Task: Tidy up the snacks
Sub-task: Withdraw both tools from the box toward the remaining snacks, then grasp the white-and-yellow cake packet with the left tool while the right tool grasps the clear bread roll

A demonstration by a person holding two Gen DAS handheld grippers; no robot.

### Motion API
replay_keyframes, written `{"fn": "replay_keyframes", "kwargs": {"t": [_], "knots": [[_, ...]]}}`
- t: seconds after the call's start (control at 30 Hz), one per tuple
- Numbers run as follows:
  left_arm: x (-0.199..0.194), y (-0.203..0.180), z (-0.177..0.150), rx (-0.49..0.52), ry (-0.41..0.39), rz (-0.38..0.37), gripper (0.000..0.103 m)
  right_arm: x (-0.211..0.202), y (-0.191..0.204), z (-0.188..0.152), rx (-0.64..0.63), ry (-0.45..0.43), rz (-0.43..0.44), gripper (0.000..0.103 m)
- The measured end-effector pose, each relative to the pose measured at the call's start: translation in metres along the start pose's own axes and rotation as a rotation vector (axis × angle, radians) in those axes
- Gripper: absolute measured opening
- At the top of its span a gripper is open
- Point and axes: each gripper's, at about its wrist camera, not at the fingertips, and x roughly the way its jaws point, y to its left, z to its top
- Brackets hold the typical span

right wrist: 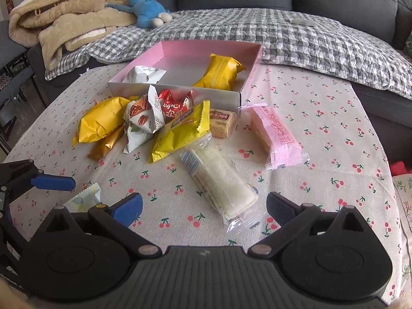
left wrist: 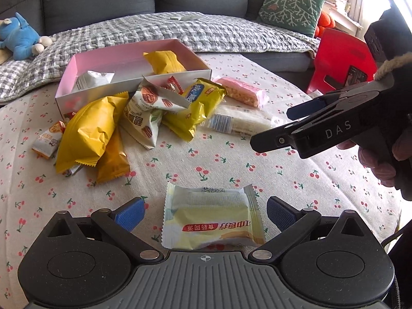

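Two tools: left tool (left wrist: 204,209) and right tool (right wrist: 204,206), both with pads spread apart, gripping nothing.
Left tool's target: pale yellow packet (left wrist: 212,219) lies flat on the surface (left wrist: 283,180) directly between the blue pads, at 12 o'clock and close in; its short sides face the pads (an easy pinch, I judge).
Right tool's target: long white wafer pack (right wrist: 221,180) at 12 o'clock, long axis running from 11 toward 5, so the pads would meet it askew.
Box: pink box (right wrist: 251,77) farther out at 12 o'clock, already holding a yellow bag (right wrist: 221,73) and a white pouch (right wrist: 143,74).
Pile: mixed snacks (right wrist: 144,121) heaped just before the box's near wall.
Nearer hand: left, to its packet.
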Motion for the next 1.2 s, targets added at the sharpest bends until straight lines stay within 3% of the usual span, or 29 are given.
{"fn": "replay_keyframes", "kwargs": {"t": [0.27, 0.57, 0.77, 0.97, 1.03, 1.2], "knots": [[0.009, -0.007, -0.006, 0.028, 0.028, 0.011, 0.102, 0.024, 0.004, 0.003, -0.103, 0.029, -0.053, 0.102], [0.012, -0.009, -0.006, 0.058, 0.021, 0.035, 0.097, 0.036, 0.001, 0.010, -0.107, 0.027, -0.020, 0.097], [0.011, -0.004, -0.002, 0.050, 0.003, 0.060, 0.083, 0.034, 0.004, 0.011, -0.116, 0.010, -0.007, 0.081], [0.010, 0.004, 0.002, 0.015, -0.011, 0.063, 0.070, 0.032, 0.012, 0.013, -0.138, 0.011, 0.006, 0.059], [0.011, 0.005, 0.003, 0.007, -0.013, 0.065, 0.068, 0.031, 0.015, 0.014, -0.151, 0.013, 0.013, 0.049], [0.011, 0.007, 0.004, 0.001, -0.015, 0.068, 0.064, 0.032, 0.018, 0.016, -0.160, 0.026, 0.027, 0.034]]}}
